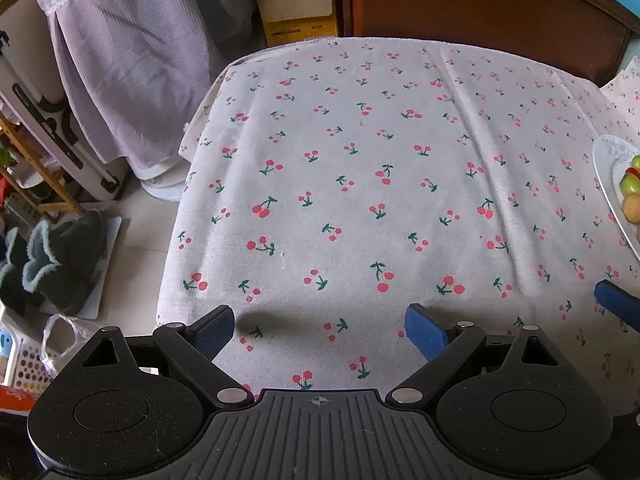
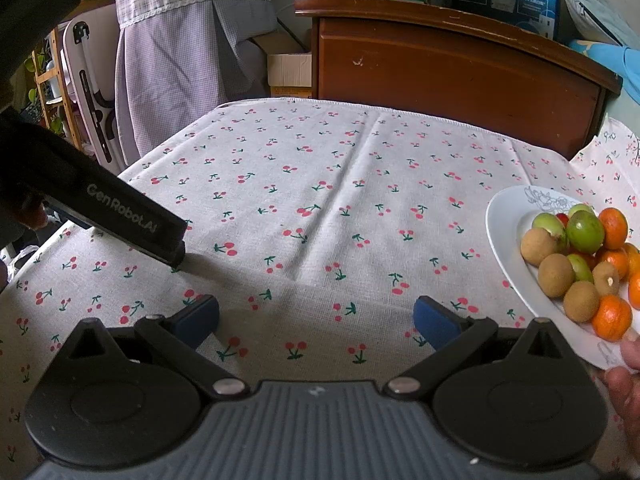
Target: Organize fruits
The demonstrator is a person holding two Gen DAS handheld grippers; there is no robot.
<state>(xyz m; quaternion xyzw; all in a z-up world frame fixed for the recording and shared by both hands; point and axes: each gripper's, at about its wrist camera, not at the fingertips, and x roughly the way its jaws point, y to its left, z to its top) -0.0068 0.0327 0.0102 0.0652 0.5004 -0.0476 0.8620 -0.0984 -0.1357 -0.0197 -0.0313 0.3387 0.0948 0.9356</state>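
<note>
A white plate (image 2: 505, 224) holds a pile of fruit at the right: brown longans (image 2: 556, 275), green jujubes (image 2: 585, 232) and small oranges (image 2: 611, 317). A bare hand (image 2: 624, 380) holds the plate's near edge. The plate's rim (image 1: 602, 160) also shows at the far right of the left wrist view. My right gripper (image 2: 316, 320) is open and empty, low over the cloth to the left of the plate. My left gripper (image 1: 320, 330) is open and empty over the cloth. Its black body (image 2: 120, 212) shows in the right wrist view at the left.
The table wears a white cloth with a cherry print (image 1: 360, 180). A dark wooden headboard (image 2: 460, 76) stands behind the table. A cardboard box (image 1: 296, 8), a lilac cloth (image 1: 132, 72), slippers (image 1: 60, 260) and shelves crowd the floor at the left.
</note>
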